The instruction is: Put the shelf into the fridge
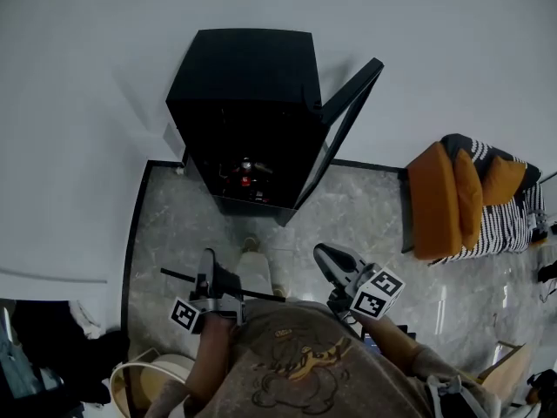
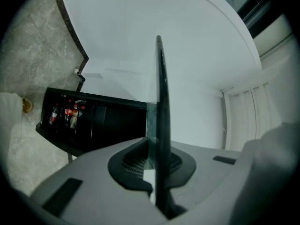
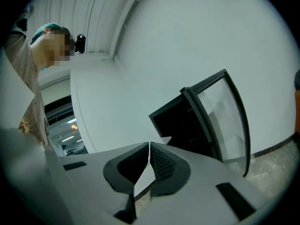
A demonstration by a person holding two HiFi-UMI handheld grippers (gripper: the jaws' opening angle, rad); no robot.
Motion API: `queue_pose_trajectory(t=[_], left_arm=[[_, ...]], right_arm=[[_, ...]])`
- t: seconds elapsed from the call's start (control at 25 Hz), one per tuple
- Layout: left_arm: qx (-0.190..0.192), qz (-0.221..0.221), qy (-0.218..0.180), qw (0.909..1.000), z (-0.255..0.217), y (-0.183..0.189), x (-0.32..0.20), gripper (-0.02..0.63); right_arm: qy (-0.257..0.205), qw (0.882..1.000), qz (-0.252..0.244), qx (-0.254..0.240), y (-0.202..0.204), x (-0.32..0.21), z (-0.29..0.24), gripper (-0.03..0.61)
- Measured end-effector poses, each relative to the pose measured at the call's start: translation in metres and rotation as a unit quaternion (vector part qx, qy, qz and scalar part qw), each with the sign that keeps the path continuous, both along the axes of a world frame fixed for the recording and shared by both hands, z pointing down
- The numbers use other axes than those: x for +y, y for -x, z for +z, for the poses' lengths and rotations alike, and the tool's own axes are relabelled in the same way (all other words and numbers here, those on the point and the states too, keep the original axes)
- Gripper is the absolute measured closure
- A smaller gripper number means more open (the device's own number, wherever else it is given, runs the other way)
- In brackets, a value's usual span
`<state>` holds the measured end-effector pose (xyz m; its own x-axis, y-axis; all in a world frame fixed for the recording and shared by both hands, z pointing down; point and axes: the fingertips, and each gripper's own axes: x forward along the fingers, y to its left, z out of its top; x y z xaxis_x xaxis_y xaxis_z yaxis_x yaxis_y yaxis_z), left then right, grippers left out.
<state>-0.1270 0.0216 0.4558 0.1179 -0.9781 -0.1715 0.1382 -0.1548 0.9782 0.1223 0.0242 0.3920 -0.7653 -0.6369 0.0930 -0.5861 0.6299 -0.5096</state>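
Observation:
The black fridge [image 1: 248, 103] stands on the floor against the white wall, its glass door [image 1: 348, 120] swung open to the right. Bottles [image 1: 246, 174] sit low inside. A glass shelf with a dark rim [image 1: 257, 277] is held level in front of me, below the fridge. My left gripper [image 1: 209, 273] is shut on the shelf's left part; in the left gripper view the shelf [image 2: 160, 102] runs edge-on straight out between the pads [image 2: 129, 165]. My right gripper [image 1: 329, 259] is shut on a thin pane edge [image 3: 140, 184]. The fridge [image 3: 183, 125] lies ahead of it.
An orange chair with a striped cushion [image 1: 470, 198] stands at the right on the marble floor [image 1: 365, 207]. A pale round bin [image 1: 144, 377] sits at the lower left by my arm. The fridge's open door [image 3: 220, 111] juts out towards the right side.

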Motion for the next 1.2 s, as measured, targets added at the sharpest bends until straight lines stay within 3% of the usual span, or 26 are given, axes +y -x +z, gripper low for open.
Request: queue_pose_trajectory(t=[0.64,1.2], left_arm=[[0.006,0.009,0.016,0.9998,0.034,0.002,-0.072,0.598],[-0.007,0.028,0.041,0.9987,0.081,-0.005,-0.111,0.598]], right_arm=[[-0.001,1.0,0.012,0.008,0.006,-0.063,0.004,0.554],[0.015,0.999,-0.015,0.031,0.019,-0.091,0.023,0.554]])
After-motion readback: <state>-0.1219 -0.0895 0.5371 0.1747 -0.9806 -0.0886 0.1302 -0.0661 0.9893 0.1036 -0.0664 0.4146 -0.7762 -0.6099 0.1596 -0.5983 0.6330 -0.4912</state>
